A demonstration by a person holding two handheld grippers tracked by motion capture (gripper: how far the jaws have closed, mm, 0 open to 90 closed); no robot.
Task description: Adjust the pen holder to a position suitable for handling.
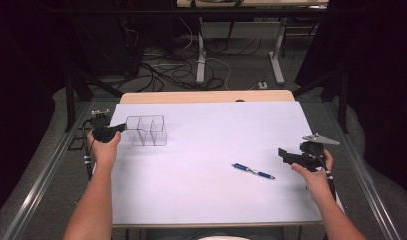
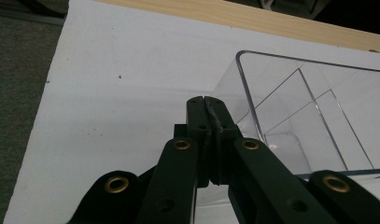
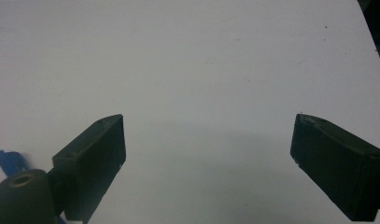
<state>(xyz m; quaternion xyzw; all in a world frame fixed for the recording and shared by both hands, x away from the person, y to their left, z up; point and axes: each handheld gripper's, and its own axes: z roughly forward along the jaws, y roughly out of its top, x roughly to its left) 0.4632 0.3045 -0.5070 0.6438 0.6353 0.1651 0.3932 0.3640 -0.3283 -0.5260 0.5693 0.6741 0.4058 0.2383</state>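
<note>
A clear plastic box (image 1: 147,130) with several compartments stands on the white table top (image 1: 216,130) at the back left. My left gripper (image 1: 122,127) is shut, its tips right at the box's left wall. In the left gripper view the jaws (image 2: 207,100) meet with nothing seen between them, and the clear box (image 2: 313,107) lies just to their right. A blue pen (image 1: 253,171) lies at the front right. My right gripper (image 1: 283,155) hovers open to the right of the pen. In the right gripper view the gripper (image 3: 208,128) holds nothing, and the pen's blue end (image 3: 8,161) peeks out behind one jaw.
A wooden strip (image 1: 206,96) runs along the table's far edge. Beyond it, cables (image 1: 176,70) lie on the floor between table legs (image 1: 201,55). Metal rails (image 1: 41,180) border the table on both sides. White surface spreads wide between the box and the pen.
</note>
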